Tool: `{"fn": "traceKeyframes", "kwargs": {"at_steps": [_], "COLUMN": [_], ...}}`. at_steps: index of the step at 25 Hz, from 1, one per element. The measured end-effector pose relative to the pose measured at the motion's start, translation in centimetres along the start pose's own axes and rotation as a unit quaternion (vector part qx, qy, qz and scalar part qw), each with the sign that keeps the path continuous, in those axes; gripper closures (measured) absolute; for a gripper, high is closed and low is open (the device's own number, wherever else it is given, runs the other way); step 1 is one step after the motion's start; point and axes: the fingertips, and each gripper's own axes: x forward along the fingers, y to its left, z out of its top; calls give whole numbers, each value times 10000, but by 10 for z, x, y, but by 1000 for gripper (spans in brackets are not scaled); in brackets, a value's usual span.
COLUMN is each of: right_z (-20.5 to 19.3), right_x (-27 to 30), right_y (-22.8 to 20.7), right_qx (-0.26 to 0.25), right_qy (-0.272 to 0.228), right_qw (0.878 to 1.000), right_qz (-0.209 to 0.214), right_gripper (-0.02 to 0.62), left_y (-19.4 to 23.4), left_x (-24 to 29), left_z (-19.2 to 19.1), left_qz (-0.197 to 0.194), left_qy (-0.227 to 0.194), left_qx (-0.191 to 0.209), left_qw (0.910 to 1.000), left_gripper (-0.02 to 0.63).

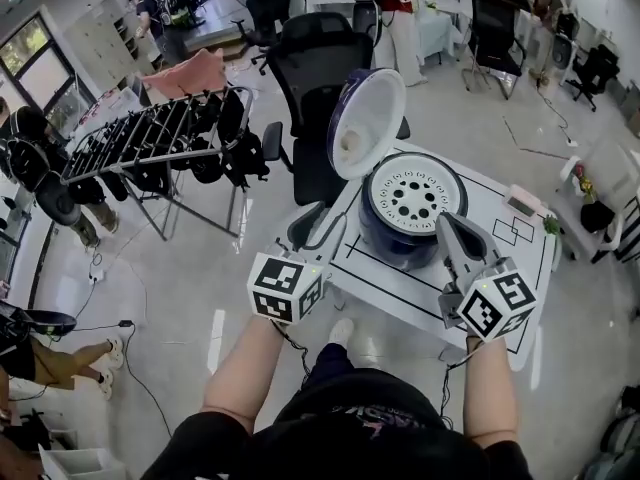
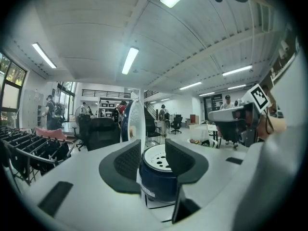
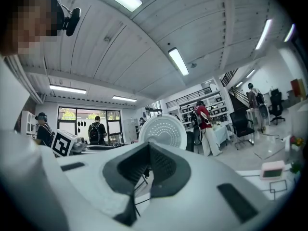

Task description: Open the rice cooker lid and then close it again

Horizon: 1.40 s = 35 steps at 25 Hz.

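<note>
From the head view I can't see inside the rice cooker [image 1: 405, 218]: a white plate with holes [image 1: 412, 196] covers its whole mouth, so anything under it is hidden. The cooker's near right side is cut off by the right gripper [image 3: 148, 153], whose jaws are pressed together with nothing between them. In the right gripper view the cooker's body is hidden behind that gripper, and only the lid [image 1: 366, 123] shows above it. The lid stands upright at the cooker's far left edge, fully raised, white inside facing the pot. The left gripper [image 2: 153, 150] sits just left of the cooker, jaws apart and empty, with the cooker framed beyond them. The cooker stands on a white table [image 1: 500, 228].
</note>
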Motion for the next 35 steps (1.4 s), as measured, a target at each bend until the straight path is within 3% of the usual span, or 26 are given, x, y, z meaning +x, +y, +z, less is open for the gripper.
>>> {"fn": "traceKeyframes", "kwargs": {"at_steps": [7, 22, 35], "right_z": [-6, -8, 4], "right_x": [-19, -17, -31], "right_y": [5, 5, -2], "right_qx": [36, 52, 199], "right_qy": [13, 43, -279], "right_qw": [10000, 10000, 9994], "right_qz": [-2, -30, -79], "right_gripper": [594, 594, 594], "left_y": [-27, -20, -19], "left_x": [-11, -11, -16], "left_z": [-4, 7, 33], "left_qz": [-155, -137, -37], "left_qy": [-23, -93, -173], "left_qx": [-33, -4, 212], "left_qw": [9999, 9999, 9996], "left_gripper": [446, 445, 443]}}
